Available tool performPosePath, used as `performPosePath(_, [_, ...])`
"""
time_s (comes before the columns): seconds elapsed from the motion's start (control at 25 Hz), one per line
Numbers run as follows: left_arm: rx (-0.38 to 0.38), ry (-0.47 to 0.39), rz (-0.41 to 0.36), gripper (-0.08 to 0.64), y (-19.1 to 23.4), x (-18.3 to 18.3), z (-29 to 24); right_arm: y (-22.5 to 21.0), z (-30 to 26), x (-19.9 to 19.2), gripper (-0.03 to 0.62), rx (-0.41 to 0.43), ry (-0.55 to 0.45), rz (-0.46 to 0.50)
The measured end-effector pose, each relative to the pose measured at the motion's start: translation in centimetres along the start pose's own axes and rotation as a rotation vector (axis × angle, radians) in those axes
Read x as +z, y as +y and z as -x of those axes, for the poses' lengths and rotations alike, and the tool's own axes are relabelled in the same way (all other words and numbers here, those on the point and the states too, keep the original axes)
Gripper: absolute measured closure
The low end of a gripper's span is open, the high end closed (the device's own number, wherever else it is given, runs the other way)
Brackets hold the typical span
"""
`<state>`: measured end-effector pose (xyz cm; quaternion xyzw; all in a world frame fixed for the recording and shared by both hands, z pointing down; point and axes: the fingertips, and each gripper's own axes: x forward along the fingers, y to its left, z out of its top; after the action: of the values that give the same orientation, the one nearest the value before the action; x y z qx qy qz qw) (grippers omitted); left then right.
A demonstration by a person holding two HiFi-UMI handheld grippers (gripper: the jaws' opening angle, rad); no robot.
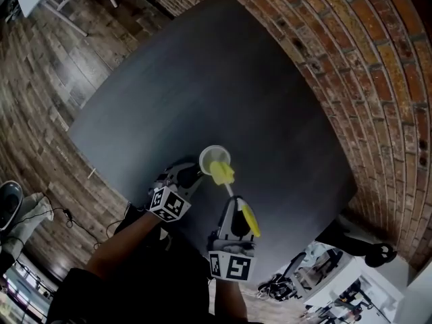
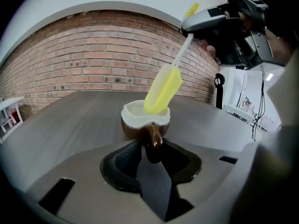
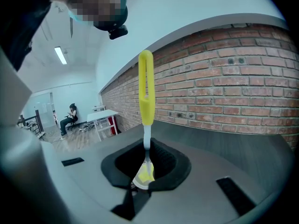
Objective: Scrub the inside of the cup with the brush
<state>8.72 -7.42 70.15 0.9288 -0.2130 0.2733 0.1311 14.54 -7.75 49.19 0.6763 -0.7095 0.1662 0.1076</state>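
Closest to the head camera, at the bottom centre of the frame, the right gripper (image 1: 234, 208) points up the picture, its marker cube (image 1: 231, 265) turned toward the lens. Its fingers (image 3: 164, 164) are closed on the thin white shaft of the brush (image 1: 222, 174). In the right gripper view the looped yellow end of the handle stands upright in the middle of the frame. Through the gap between the fingers, the brush's yellow head shows lower down.

That yellow head dips at a slant into the cup (image 1: 214, 158), crossing the rim on the lower right side in the head view. In the left gripper view it leans up toward the upper right of the frame, where the right gripper holds the shaft.

Just left of the right gripper in the head view, the left gripper (image 1: 191, 176) meets the cup from the lower left. Its fingers (image 2: 122, 164) stand fairly wide apart but grip the cup's brown handle, which sits between them.

The cup, brown outside and white inside, stands upright on the dark worktop (image 1: 202, 79), a little below the centre of the head view. A brick wall (image 1: 351, 59) curves along the top and right of that frame, and a wooden floor (image 1: 40, 66) fills the upper left.
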Motion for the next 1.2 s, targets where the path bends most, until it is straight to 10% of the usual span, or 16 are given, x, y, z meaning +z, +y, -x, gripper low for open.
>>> performPosePath(1.2, [-0.128,0.022,-0.189,0.479,-3.4,-3.0,3.9,2.8,-1.3,-5.4,0.543,0.038,0.062,0.058])
